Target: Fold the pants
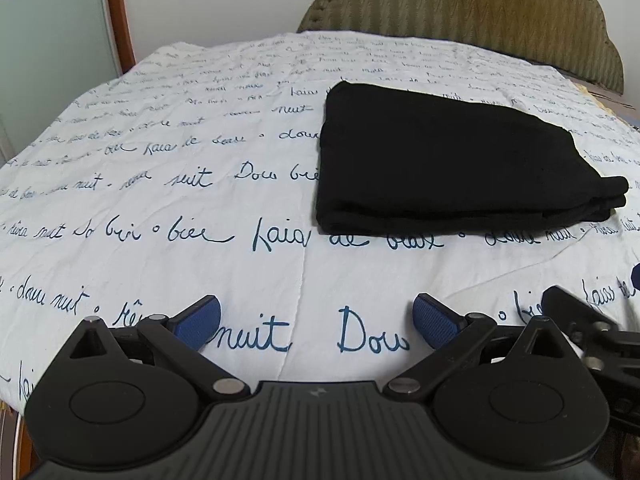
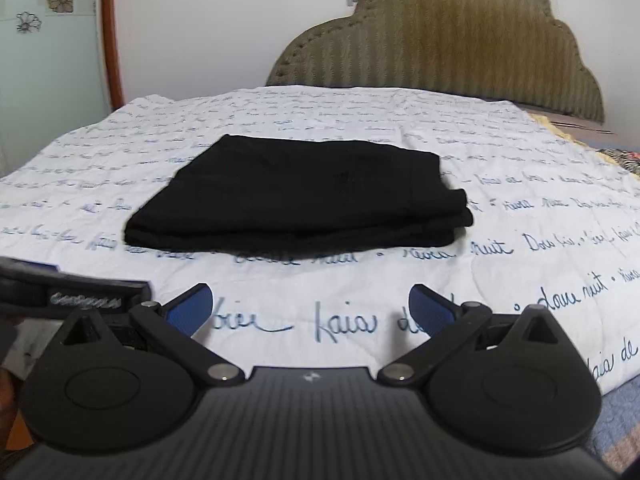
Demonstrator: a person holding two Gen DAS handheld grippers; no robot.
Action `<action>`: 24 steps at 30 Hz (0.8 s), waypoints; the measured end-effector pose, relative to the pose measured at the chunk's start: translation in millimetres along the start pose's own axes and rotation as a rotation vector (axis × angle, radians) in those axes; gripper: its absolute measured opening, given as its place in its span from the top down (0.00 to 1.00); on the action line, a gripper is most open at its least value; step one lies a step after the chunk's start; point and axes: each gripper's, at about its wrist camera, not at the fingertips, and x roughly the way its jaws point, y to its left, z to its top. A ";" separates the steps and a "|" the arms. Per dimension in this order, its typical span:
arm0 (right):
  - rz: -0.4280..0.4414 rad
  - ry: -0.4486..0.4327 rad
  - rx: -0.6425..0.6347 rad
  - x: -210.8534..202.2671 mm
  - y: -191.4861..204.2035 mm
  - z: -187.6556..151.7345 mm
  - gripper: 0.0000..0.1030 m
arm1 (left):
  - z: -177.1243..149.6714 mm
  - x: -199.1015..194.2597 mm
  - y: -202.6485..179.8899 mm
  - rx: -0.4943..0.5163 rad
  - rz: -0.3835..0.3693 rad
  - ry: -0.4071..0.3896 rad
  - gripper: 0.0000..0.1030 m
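While both tools hang low over the near part of the bed, the left gripper (image 1: 316, 326), a black two-finger tong with blue ribbed pads, has its jaws spread wide and holds nothing; only the white bedspread printed with dark blue handwriting (image 1: 160, 184) lies between its fingers. Ahead of it and off to its right, well apart from its tips, rests the black pair of pants (image 1: 448, 160), folded into a flat layered rectangle on the bedspread. From the right wrist view the same pants (image 2: 296, 196) sit ahead of the right gripper (image 2: 310, 308) and slightly to its left, clear of the fingertips. That right tong, of the same black and blue make, is likewise spread wide and empty. Behind the pants, at the far end of the bed, rises an olive-brown padded headboard with a scalloped edge (image 2: 448, 44).
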 end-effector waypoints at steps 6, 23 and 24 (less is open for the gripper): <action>-0.038 0.053 -0.037 18.6 3.6 -13.8 0.00 | -3.0 -0.8 -1.4 0.015 0.011 -0.008 0.00; -0.036 0.040 -0.049 17.0 4.6 -17.7 0.00 | -8.7 0.4 -2.3 0.018 0.013 -0.032 0.00; -0.037 0.040 -0.050 17.0 4.7 -17.8 0.00 | -9.1 0.4 -2.3 0.018 0.013 -0.033 0.00</action>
